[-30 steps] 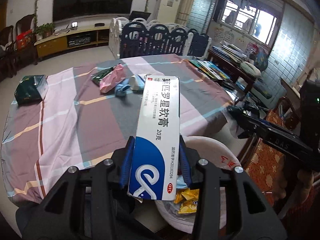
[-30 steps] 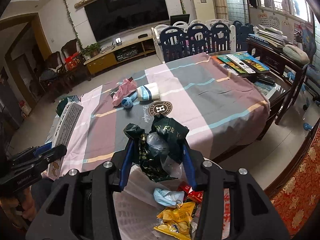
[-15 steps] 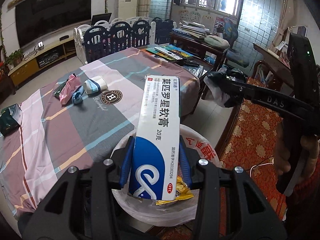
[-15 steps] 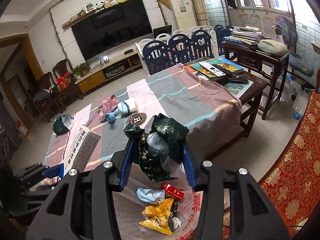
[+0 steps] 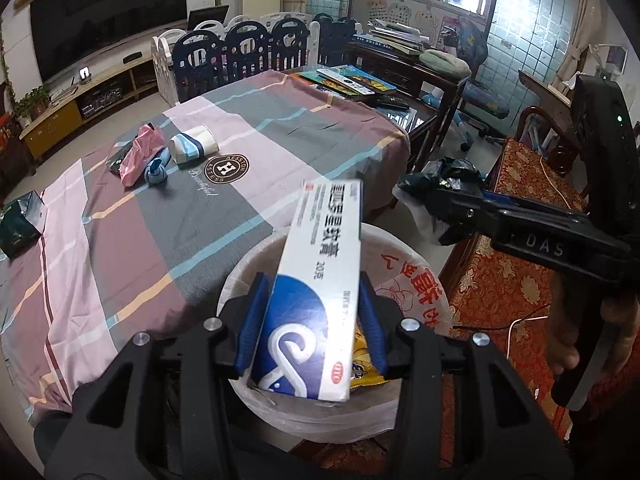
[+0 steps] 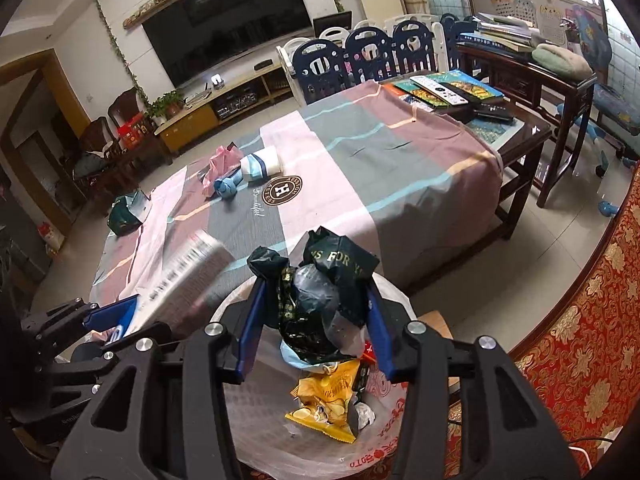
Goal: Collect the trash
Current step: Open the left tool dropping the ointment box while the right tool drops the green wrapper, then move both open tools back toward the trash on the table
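A white and blue medicine box (image 5: 320, 272) stands tilted and blurred between the pads of my left gripper (image 5: 312, 282). Its jaws are opening, and the pads look just off the box's sides. Below it is the white-lined trash bin (image 5: 416, 264). My right gripper (image 6: 316, 284) is shut on a crumpled dark green bag (image 6: 340, 260) above the same bin (image 6: 400, 412). The right wrist view shows the box (image 6: 188, 276) blurred at the left, above the left gripper (image 6: 112, 316). From the left wrist, the right gripper (image 5: 440, 200) carries the bag (image 5: 444, 172) at the right.
In the bin lie a yellow snack wrapper (image 6: 328, 396) and other scraps. On the striped tablecloth (image 5: 120, 260) remain a pink bag (image 5: 140, 156), a blue-and-white cup (image 5: 194, 146), a blue scrap (image 5: 156, 170) and a green packet (image 5: 18, 224). A red patterned chair (image 5: 532, 168) stands to the right.
Both grippers have shifted from the table's edge to above the bin. The box has tipped to the right between the left jaws, which have widened. The right grip is unchanged.
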A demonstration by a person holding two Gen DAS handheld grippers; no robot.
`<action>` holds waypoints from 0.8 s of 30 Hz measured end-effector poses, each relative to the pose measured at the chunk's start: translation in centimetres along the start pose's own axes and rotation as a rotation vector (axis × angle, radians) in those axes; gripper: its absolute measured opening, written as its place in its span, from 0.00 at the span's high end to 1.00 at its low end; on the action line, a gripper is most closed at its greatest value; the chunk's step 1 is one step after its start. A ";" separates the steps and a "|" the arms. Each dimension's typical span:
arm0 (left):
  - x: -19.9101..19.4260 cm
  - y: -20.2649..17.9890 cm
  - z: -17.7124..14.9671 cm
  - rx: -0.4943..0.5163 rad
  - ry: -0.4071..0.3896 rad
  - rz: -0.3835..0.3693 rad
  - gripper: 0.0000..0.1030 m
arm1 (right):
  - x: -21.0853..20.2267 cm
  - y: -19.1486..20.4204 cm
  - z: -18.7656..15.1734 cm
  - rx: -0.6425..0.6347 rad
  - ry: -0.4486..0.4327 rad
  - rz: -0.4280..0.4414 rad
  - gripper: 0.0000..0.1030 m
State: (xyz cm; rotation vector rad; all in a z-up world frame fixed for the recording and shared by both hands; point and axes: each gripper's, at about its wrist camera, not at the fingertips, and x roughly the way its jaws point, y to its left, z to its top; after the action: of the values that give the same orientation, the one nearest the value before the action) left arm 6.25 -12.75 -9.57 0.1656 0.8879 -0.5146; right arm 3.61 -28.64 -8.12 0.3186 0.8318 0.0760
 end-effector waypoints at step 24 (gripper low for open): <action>4.2 20.6 0.9 -0.458 -0.066 0.249 0.19 | 8.4 0.6 -2.0 0.108 0.207 0.040 0.20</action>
State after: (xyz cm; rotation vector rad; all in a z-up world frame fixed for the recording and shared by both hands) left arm 19.27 3.28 -13.75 -0.1566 0.8842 -0.0766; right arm 7.86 -25.98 -15.21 0.4344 1.0366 0.1025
